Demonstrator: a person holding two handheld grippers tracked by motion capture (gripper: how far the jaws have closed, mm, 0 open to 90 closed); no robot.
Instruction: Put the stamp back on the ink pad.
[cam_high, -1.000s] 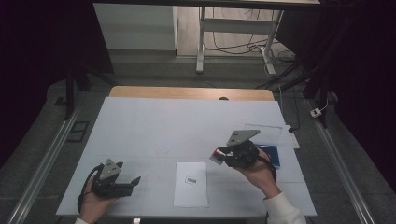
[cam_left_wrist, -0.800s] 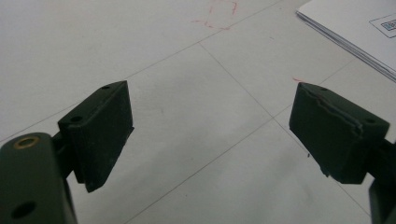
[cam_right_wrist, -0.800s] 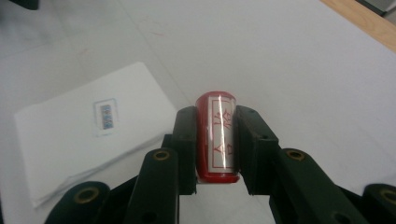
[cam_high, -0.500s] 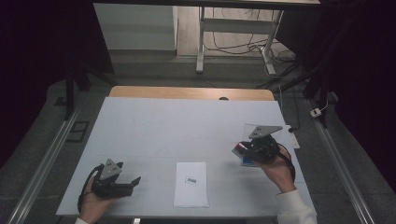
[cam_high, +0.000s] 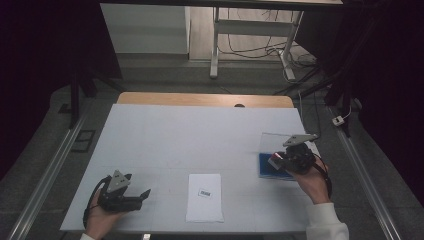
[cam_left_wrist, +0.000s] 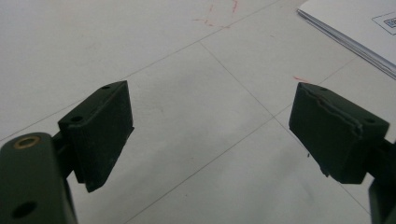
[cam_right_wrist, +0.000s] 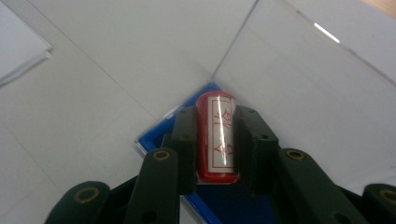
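A red stamp (cam_right_wrist: 216, 136) with red characters on its white face sits clamped between the jaws of my right gripper (cam_right_wrist: 215, 112). That gripper (cam_high: 278, 161) hovers over a blue ink pad (cam_high: 268, 165) at the table's right side, next to a clear lid (cam_high: 275, 142). A stack of white paper (cam_high: 205, 198) with a small printed code lies near the front edge at the middle. My left gripper (cam_high: 145, 193) rests at the front left, jaws wide apart with bare table between them (cam_left_wrist: 210, 126). The corner of the paper stack (cam_left_wrist: 355, 23) lies ahead to its right.
The white table (cam_high: 200, 135) has a wooden strip along its far edge (cam_high: 205, 99). Metal rails run along both sides on the floor. A desk frame and cables stand beyond the table.
My right gripper has carried the red stamp rightward from beside the paper to above the blue ink pad. The left gripper has stayed where it was.
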